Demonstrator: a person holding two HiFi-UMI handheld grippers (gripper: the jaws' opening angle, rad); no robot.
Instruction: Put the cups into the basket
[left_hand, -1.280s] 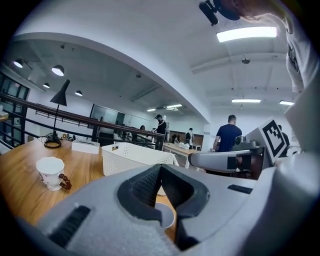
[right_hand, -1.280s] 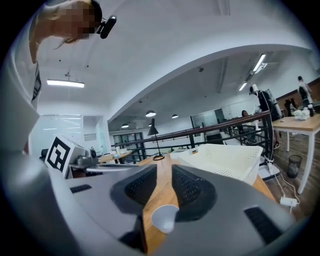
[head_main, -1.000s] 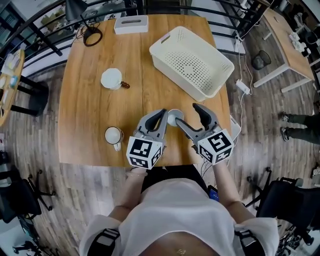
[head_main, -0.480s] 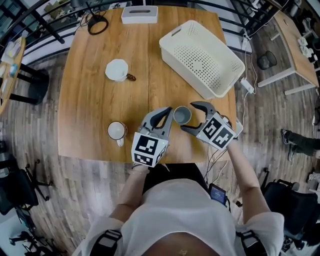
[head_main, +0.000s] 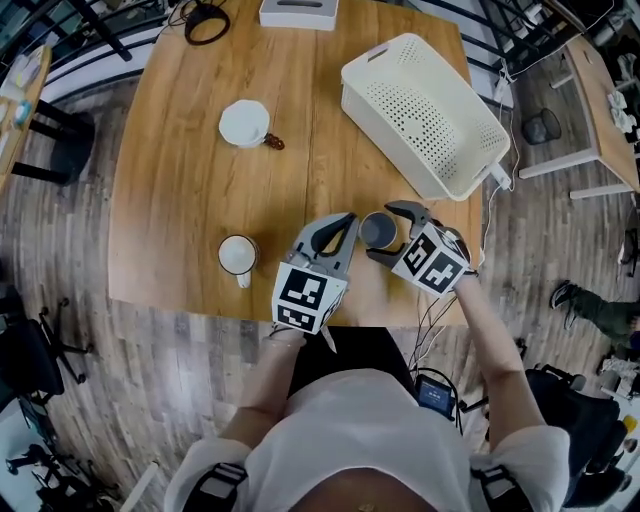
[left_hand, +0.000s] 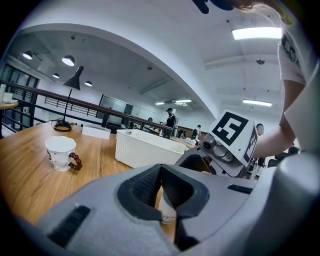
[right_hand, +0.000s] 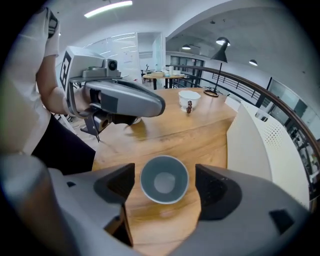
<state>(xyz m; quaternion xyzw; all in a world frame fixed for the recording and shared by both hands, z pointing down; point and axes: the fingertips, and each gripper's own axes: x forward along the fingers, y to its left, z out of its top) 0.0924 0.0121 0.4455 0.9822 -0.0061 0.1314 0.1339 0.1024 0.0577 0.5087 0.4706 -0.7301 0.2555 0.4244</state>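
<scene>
A small grey cup (head_main: 378, 230) stands upright, mouth up, on the wooden table (head_main: 180, 200) near its front edge. My right gripper (head_main: 383, 233) points down over it. Its jaws have just been opening and now straddle the cup (right_hand: 164, 179) with a gap on each side. My left gripper (head_main: 347, 220) lies just left of the cup, its fingertips together and nothing in them. A white mug (head_main: 237, 255) sits front left. A white cup with a brown handle (head_main: 245, 122) stands further back. The cream perforated basket (head_main: 430, 110) lies back right, empty.
A white box (head_main: 298, 12) and a black cable coil (head_main: 207, 18) lie at the table's far edge. The basket's wall (right_hand: 265, 145) runs close along the right gripper's right side. People stand in the far background of the left gripper view.
The right gripper has tipped downward and sunk around the grey cup, which now stands with its mouth up between the jaws. The left gripper has sunk slightly beside it.
</scene>
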